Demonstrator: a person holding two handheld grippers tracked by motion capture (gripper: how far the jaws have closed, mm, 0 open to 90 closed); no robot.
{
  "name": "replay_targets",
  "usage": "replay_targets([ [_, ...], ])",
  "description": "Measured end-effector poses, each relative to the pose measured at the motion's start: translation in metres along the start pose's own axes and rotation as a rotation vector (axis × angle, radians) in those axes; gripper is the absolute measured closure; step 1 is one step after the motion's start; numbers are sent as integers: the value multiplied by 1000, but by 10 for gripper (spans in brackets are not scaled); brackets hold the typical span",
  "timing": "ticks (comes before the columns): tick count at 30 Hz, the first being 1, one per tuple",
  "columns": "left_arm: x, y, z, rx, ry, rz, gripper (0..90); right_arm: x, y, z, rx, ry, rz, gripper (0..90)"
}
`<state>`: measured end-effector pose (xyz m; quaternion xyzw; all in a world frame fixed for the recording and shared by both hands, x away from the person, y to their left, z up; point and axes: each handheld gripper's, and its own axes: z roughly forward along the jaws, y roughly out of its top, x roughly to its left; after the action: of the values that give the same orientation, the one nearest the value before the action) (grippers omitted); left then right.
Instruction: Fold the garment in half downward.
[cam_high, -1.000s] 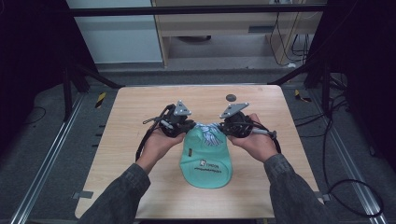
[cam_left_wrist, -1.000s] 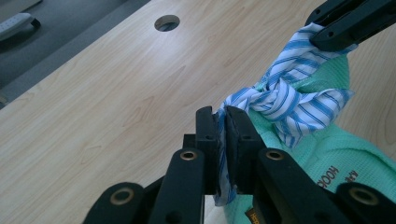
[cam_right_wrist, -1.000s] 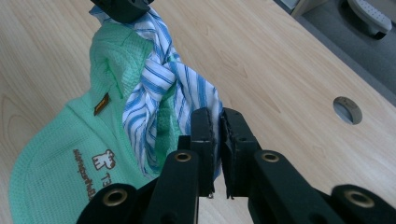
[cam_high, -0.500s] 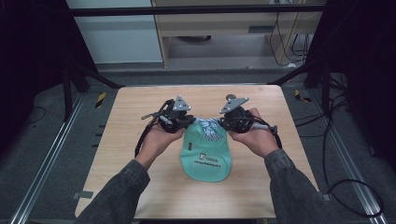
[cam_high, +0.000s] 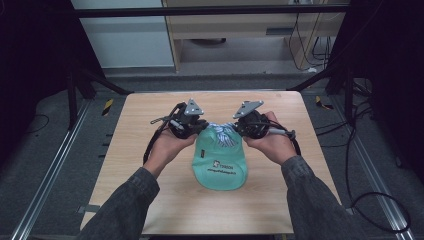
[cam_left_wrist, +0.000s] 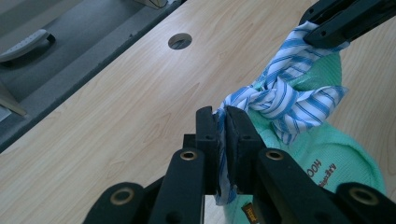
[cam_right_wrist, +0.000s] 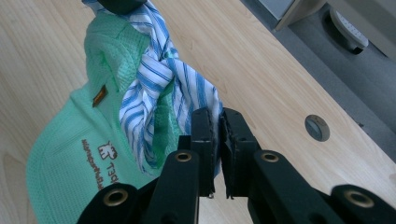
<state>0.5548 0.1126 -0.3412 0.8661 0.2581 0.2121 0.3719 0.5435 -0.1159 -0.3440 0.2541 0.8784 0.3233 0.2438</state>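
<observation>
The left gripper (cam_left_wrist: 223, 135) has its jaws pinched tight on one end of a blue-striped cloth tie (cam_left_wrist: 285, 100), and the right gripper (cam_right_wrist: 218, 135) is clamped the same way on the other end – the tie is knotted between them at the far end of a green bag (cam_high: 221, 162) lying mid-table (cam_high: 135, 150). It all looks soft and light, so I'd guess it sags and slips rather than resists – best held by the loose ends, close to the knot, where the cloth bunches thick.
</observation>
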Motion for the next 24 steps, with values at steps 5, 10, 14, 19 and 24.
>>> replay_targets([
  [5, 7, 4, 1, 13, -3, -2, 842, -5, 5, 2, 0, -7, 2, 842],
  [10, 11, 6, 3, 13, 2, -5, 842, -6, 7, 4, 1, 0, 8, 842],
  [14, 14, 10, 4, 10, 9, -7, 842, -10, 9, 4, -6, 10, 29, 841],
  [19, 12, 11, 9, 23, 14, 13, 842, -16, 7, 8, 11, 7, 36, 841],
  [24, 14, 13, 16, 27, 24, 9, 841, -18, 7, 14, 22, -13, 26, 840],
])
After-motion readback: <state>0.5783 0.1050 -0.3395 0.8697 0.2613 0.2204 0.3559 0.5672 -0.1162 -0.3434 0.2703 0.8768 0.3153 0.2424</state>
